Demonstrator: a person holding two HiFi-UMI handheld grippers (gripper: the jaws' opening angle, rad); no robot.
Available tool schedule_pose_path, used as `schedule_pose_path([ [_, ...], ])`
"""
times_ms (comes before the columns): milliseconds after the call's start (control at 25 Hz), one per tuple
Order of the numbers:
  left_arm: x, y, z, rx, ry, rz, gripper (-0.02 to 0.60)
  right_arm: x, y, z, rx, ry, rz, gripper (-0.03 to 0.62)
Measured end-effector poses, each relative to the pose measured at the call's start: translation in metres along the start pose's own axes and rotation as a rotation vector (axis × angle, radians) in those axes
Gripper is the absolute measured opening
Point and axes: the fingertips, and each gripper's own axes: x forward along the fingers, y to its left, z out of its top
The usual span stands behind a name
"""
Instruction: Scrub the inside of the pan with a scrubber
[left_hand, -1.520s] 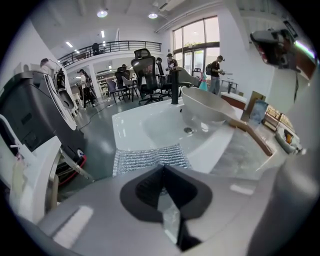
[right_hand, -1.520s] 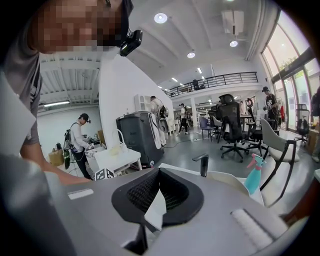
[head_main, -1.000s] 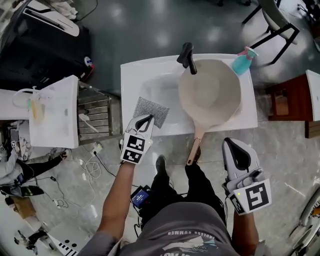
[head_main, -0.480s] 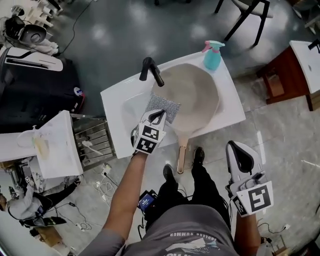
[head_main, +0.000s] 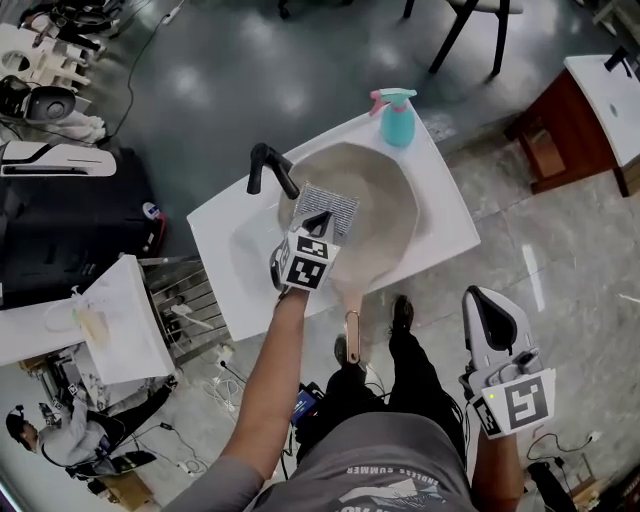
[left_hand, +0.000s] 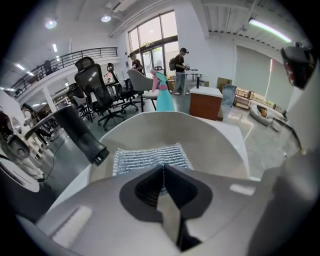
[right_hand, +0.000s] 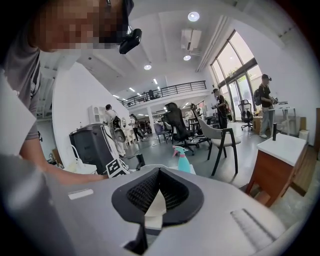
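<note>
A beige pan (head_main: 375, 215) rests across the white sink (head_main: 228, 250), its wooden handle (head_main: 352, 335) pointing toward me. My left gripper (head_main: 321, 222) is shut on one edge of a grey woven scrubber (head_main: 326, 205), which hangs over the pan's left inner side. Whether the scrubber touches the pan cannot be told. In the left gripper view the scrubber (left_hand: 150, 158) sticks out flat past the closed jaws, with the pan's bowl (left_hand: 210, 142) behind it. My right gripper (head_main: 487, 302) is low at the right, away from the sink, shut and holding nothing (right_hand: 159, 174).
A black faucet (head_main: 268, 168) rises at the sink's back left, close to the pan's rim. A teal spray bottle (head_main: 397, 116) stands on the far right corner. There is a brown cabinet (head_main: 545, 140) to the right, white tables at the left and office chairs behind.
My left gripper has carried the scrubber from the sink's front edge to over the inside of the pan. The right gripper has stayed low at my right side.
</note>
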Motion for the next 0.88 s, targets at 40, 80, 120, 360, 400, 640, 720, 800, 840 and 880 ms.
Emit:
schedule_pose_path([
  [40,0.006,0.002,0.005,-0.004,0.001,0.007,0.006,0.000,-0.005,-0.001,0.004,0.004,-0.008,0.002],
  [80,0.013,0.004,0.010,-0.005,0.002,0.013,0.006,0.000,-0.010,-0.002,0.007,0.007,-0.017,0.003],
  [120,0.020,0.005,0.015,-0.004,0.004,0.016,0.006,-0.001,-0.015,-0.003,0.011,0.010,-0.026,0.002],
  [360,0.061,-0.011,0.046,0.021,0.003,-0.021,0.006,-0.007,-0.046,-0.016,0.034,0.028,-0.083,0.003],
  [400,0.067,-0.018,0.049,0.029,0.006,-0.034,0.006,-0.009,-0.050,-0.018,0.038,0.030,-0.091,0.002],
  [640,0.093,-0.076,0.044,0.113,0.070,-0.157,0.008,-0.014,-0.068,-0.024,0.052,0.038,-0.126,0.002],
  [720,0.089,-0.093,0.030,0.148,0.105,-0.192,0.008,-0.013,-0.068,-0.021,0.051,0.035,-0.126,0.002],
  [800,0.079,-0.103,0.011,0.180,0.144,-0.212,0.008,-0.009,-0.064,-0.017,0.046,0.028,-0.120,0.002],
  [840,0.072,-0.105,0.001,0.195,0.163,-0.214,0.006,-0.007,-0.061,-0.014,0.043,0.024,-0.114,0.003],
  [880,0.064,-0.106,-0.007,0.210,0.178,-0.210,0.006,-0.004,-0.058,-0.011,0.040,0.021,-0.106,0.002],
])
